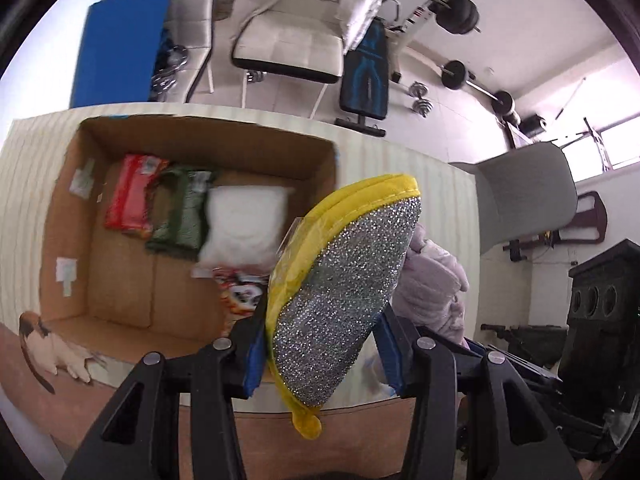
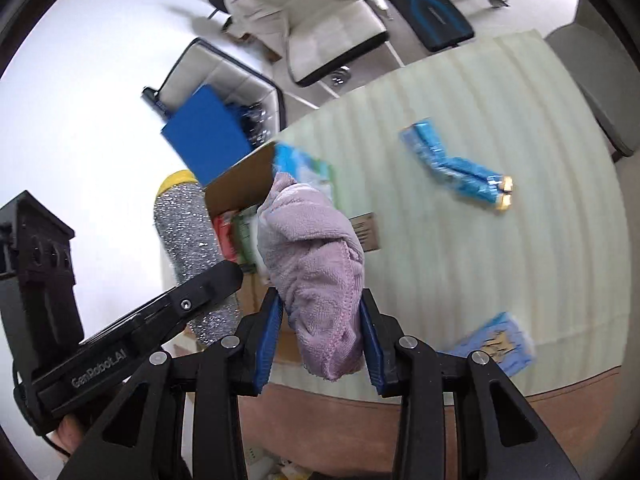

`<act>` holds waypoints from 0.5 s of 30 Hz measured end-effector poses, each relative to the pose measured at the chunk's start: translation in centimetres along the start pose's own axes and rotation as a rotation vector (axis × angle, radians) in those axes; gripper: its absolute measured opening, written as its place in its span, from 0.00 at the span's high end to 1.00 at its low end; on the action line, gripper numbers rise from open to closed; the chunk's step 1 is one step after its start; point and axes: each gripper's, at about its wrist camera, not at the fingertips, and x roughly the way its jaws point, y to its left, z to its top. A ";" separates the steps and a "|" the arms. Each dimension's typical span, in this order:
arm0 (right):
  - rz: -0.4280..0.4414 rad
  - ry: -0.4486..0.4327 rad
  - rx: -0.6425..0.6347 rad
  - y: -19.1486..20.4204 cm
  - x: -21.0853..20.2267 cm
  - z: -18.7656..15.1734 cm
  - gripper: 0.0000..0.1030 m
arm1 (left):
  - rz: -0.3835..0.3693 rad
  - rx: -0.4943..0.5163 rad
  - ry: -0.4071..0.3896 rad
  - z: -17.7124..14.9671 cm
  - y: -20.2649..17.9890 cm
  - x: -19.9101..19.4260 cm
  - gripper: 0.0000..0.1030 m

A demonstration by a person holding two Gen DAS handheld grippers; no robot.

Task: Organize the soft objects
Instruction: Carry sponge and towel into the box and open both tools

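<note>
The left gripper has its blue-padded fingers pressed against both sides of a yellow-edged glittery silver scrubbing pad, which stands tilted toward 1 o'clock above the near right corner of an open cardboard box on the pale striped tabletop; in the box lie a red packet, a green packet and a white pad side by side, toward 10 o'clock of the scrubber. The right gripper has its fingers clamped on a bunched lilac towel, held just right of the box's corner. On the tabletop, blue packets lie at 2 o'clock of the towel and another blue packet at 4 o'clock, both well apart from it.
</note>
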 end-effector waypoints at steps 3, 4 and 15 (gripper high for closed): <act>-0.017 0.038 -0.081 6.3 3.8 -1.4 0.61 | 0.050 -0.063 0.003 -0.4 5.8 -1.1 0.57; -0.028 0.051 -0.090 7.7 5.2 -1.9 0.61 | 0.047 -0.092 0.012 -0.6 7.6 -1.0 0.57; -0.188 0.199 -0.041 11.3 19.9 -5.1 0.61 | 0.021 -0.179 0.262 0.4 17.2 7.1 0.56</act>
